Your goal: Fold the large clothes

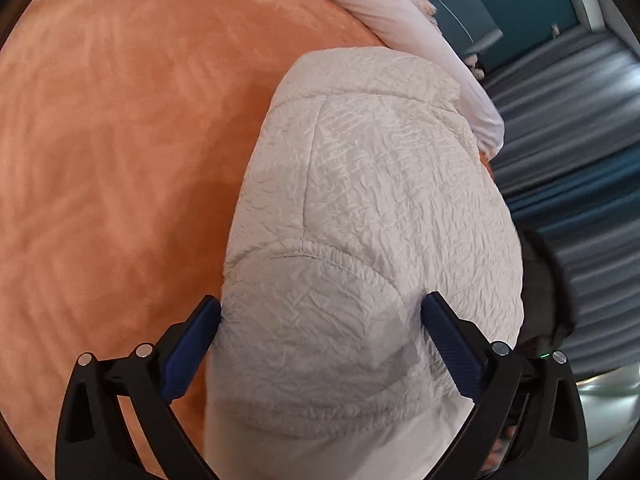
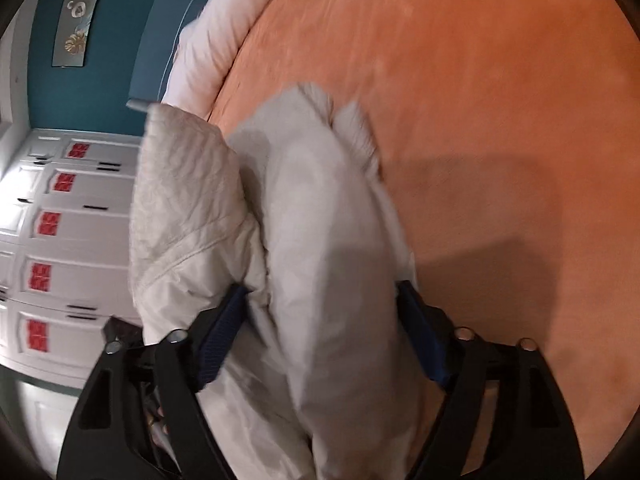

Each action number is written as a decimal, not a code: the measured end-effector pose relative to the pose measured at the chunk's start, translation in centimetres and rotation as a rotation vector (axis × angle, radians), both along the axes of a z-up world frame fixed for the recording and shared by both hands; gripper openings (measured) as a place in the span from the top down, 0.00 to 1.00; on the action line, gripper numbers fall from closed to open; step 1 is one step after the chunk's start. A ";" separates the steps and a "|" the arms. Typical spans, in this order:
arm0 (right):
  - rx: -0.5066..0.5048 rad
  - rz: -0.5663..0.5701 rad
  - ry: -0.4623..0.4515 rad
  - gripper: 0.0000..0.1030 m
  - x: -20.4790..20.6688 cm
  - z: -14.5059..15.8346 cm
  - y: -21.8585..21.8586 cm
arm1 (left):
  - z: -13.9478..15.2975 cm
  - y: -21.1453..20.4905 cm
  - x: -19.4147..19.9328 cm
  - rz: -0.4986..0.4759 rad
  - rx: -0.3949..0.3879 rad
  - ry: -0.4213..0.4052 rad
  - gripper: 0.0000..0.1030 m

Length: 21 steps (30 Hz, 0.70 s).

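- One white puffy jacket [image 1: 360,208] is showing, bunched up.
- Two grippers are showing: left gripper [image 1: 320,312], right gripper [image 2: 320,300].
- One orange bedspread [image 1: 120,140] is lying underneath.
- One pale pink quilt [image 1: 384,4] is lying at its edge.
- Five red paper cutouts [image 2: 50,224] are showing on cupboard doors [image 2: 80,240].
- One wall picture [image 2: 80,12] is hanging.

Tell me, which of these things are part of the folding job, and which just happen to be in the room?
Part of the job:
- white quilted jacket
- left tool, clamped on the jacket
- right tool, clamped on the jacket
- orange bed cover, the folding surface

Just there:
- pale pink bedding
- white cabinet doors
- wall picture
- grey curtain
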State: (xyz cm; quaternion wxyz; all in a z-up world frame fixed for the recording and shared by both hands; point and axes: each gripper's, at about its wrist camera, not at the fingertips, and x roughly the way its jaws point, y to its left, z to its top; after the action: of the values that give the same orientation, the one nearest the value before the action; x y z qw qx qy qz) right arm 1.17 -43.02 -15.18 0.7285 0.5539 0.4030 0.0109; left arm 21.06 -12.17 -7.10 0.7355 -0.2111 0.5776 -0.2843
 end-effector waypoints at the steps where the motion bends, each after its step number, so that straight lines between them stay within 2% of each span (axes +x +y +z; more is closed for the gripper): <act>1: 0.023 0.007 -0.008 0.17 0.3 -0.4 0.1 | -0.3 0.1 0.2 0.000 -0.016 0.014 0.05; 4: 0.050 0.038 -0.028 0.14 1.5 -1.1 0.7 | -1.6 0.1 1.1 -0.012 -0.084 0.059 0.05; 6: 0.056 0.086 -0.046 0.16 2.8 -1.3 1.5 | -1.9 -0.3 1.4 -0.020 -0.083 0.061 0.05; 7: 0.063 0.101 -0.053 0.22 3.2 -1.1 2.0 | -1.6 -0.6 1.3 -0.027 -0.073 0.052 0.05; 9: 0.074 0.126 -0.079 0.37 4.3 -0.8 2.6 | -0.6 -0.8 0.7 -0.025 -0.053 0.018 0.14; 10: 0.062 0.124 -0.091 0.47 4.3 -0.4 3.0 | 0.0 -0.9 0.5 -0.023 -0.040 -0.004 0.18; 13: 0.004 0.115 -0.131 0.67 3.3 1.5 3.9 | 2.4 -0.3 -0.3 -0.042 -0.007 -0.080 0.28; 15: -0.060 0.126 -0.143 0.71 3.5 3.0 5.4 | 4.3 0.3 -0.8 -0.057 0.018 -0.146 0.35; 17: -0.111 0.140 -0.166 0.74 4.0 4.4 7.1 | 6.4 1.5 -1.4 -0.064 0.039 -0.216 0.37; 21: -0.147 0.150 -0.260 0.75 5.3 8.0 10.4 | 10.0 5.0 -1.2 -0.041 0.020 -0.289 0.38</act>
State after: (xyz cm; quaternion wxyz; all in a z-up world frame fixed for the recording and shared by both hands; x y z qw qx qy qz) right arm 6.42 -32.60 -7.13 0.8103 0.4612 0.3451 0.1074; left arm 19.89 -7.17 2.91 0.8070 -0.1488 0.4729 -0.3207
